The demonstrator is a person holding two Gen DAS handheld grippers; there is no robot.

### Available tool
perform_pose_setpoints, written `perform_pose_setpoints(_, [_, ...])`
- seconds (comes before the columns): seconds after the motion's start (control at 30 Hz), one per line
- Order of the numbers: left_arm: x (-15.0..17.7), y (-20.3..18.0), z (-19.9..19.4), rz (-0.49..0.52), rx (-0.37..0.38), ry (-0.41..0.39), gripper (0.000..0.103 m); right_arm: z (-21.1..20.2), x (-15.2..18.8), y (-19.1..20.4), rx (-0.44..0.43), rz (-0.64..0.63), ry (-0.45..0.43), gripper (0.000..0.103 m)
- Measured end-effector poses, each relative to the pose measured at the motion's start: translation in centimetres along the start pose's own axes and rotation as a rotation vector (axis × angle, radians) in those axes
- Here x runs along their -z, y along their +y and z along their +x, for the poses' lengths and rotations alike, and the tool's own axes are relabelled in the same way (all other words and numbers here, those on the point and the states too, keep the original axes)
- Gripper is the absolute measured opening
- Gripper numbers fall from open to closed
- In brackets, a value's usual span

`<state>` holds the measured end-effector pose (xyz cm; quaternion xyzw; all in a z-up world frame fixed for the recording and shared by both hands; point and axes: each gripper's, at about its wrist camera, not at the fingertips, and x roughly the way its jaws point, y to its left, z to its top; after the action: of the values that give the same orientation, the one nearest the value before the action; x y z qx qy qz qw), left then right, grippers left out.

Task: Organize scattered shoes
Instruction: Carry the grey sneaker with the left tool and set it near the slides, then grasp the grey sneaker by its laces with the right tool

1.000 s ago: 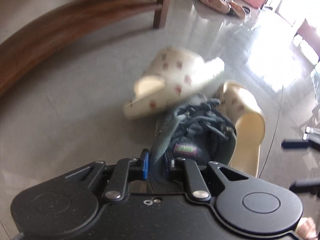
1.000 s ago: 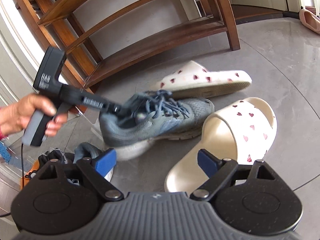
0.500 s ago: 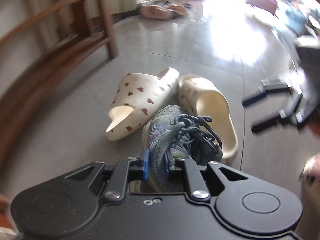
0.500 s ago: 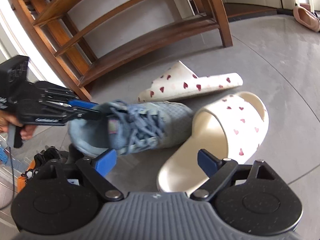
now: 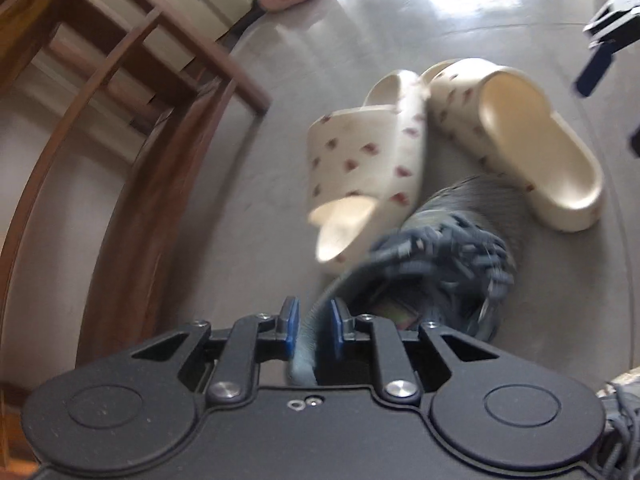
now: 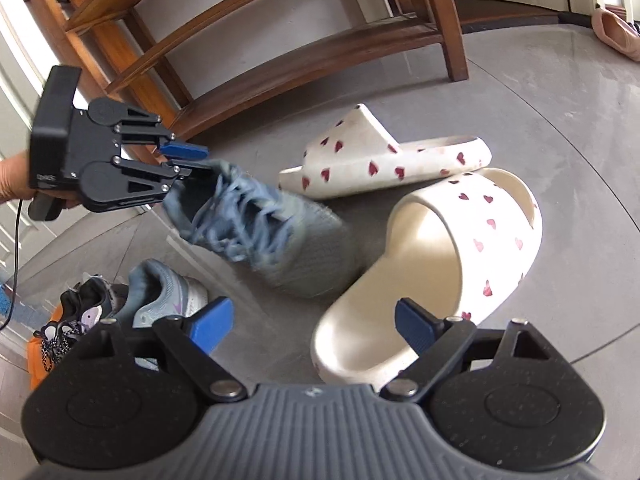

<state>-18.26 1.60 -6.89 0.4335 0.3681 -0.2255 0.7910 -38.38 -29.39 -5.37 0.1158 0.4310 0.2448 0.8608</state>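
A home entryway: a wooden shoe rack (image 6: 280, 40) with open slatted shelves stands against a pale wall on a polished grey floor (image 6: 560, 120). Household footwear lies scattered across it, including heart-print slippers (image 6: 384, 164), grey-blue sneakers (image 6: 272, 232) and, far right near a doorway, pink slippers (image 6: 612, 30).

Floor (image 6: 560, 128): grey, glossy, with thin seam lines. On it, centre frame, 2 cream slides with red hearts (image 6: 432, 264), touching, the farther 1 (image 6: 384, 160) tipped on its side. Lower left, a grey-blue sneaker (image 6: 168, 292) beside dark shoes (image 6: 80, 312). Upper right edge, a pink slipper (image 6: 612, 28). Upper left, a wooden shoe rack (image 6: 280, 64) stands on the floor, shelves bare.
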Motion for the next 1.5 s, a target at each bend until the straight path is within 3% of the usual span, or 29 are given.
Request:
perform_pose_setpoints(0.07, [1.0,0.9,-1.5,-0.095,-0.002,-0.001,0.023,-0.2,-0.1,-0.1,0.002,-0.003,-0.007,0.090])
perform_pose_setpoints(0.17, [2.7,1.3,-4.0,-0.278,0.094,-0.044,0.026,-0.1,-0.3,-0.1,-0.006,0.002,-0.012,0.090])
perform_pose_setpoints(0.5, [4.8,-2.6,-6.7,-0.493,0.120,-0.137,0.031,1.1,-0.7,4.1,-0.043,-0.176,-0.012,0.090])
perform_pose_setpoints(0.6, [5.3,-1.3,-6.6,-0.559,0.146,-0.137,0.032,1.7,-0.7,5.6,-0.051,-0.268,-0.006,0.090])
perform_pose_setpoints(0.7, [5.5,-0.9,-6.8,-0.557,0.100,-0.131,0.032,4.1,-1.1,7.4,-0.082,-0.410,0.031,0.090])
perform_pose_setpoints(0.8, [6.2,-0.5,-7.9,-0.625,0.093,-0.139,0.034,6.2,-1.5,9.0,-0.085,-0.555,0.044,0.089])
perform_pose_setpoints(0.9, [7.1,-1.0,-9.0,-0.627,0.087,-0.138,0.034,9.1,-2.2,10.7,-0.050,-0.745,0.049,0.086])
perform_pose_setpoints(1.03, [8.2,-2.5,-10.5,-0.571,0.077,-0.133,0.035,11.9,-2.9,11.2,-0.017,-0.762,0.083,0.084])
perform_pose_setpoints(1.17, [8.8,-3.1,-11.1,-0.574,0.098,-0.126,0.035,15.3,-4.5,11.5,0.006,-0.674,0.096,0.085])
perform_pose_setpoints(1.3, [9.4,-3.2,-11.7,-0.582,0.111,-0.130,0.035,17.6,-5.2,10.9,-0.051,-0.611,0.162,0.075])
perform_pose_setpoints(1.4, [9.9,-3.3,-12.0,-0.592,0.119,-0.134,0.035,17.0,-4.7,10.8,-0.057,-0.642,0.163,0.066])
perform_pose_setpoints(1.5, [10.2,-3.2,-12.0,-0.606,0.125,-0.135,0.035,16.1,-4.4,10.0,-0.086,-0.631,0.181,0.064])
